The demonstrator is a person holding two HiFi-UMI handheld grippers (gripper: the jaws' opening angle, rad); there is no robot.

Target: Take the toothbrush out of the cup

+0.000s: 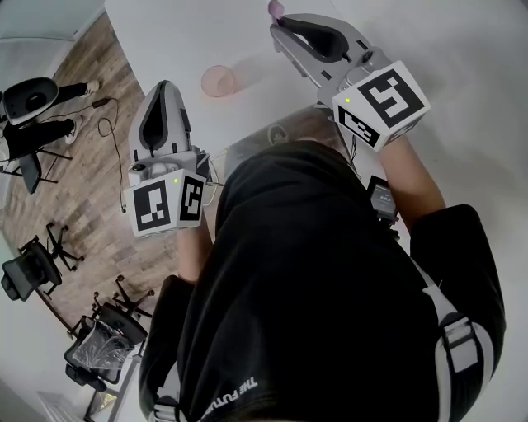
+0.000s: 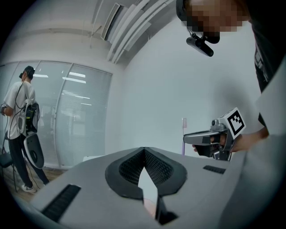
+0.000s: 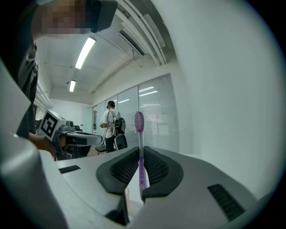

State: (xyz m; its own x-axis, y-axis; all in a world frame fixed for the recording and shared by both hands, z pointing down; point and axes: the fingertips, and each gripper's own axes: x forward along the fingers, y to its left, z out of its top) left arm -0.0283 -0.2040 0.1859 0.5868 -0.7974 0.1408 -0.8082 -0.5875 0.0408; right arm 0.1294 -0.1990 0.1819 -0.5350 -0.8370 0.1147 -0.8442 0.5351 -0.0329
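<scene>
- The right gripper (image 1: 280, 31) is clamped on the toothbrush (image 3: 140, 152). Its own view shows both jaws pressed against the purple handle.
- The toothbrush stands upright in that grip. Its bristled head (image 3: 139, 120) sticks up past the jaw tips and the lower handle runs down between the pads.
- In the head view only the pinkish brush head (image 1: 275, 8) shows, just beyond the tip of the right gripper.
- The pink cup (image 1: 219, 81) stands on the white table (image 1: 165, 41). The toothbrush is clear of it, off to the cup's right.
- The left gripper (image 2: 144, 152) is closed with its tips meeting and nothing between them. It sits near the cup without touching it.
- From the left gripper view, the right gripper (image 2: 210, 138) holds the brush (image 2: 183, 134) vertical.
</scene>
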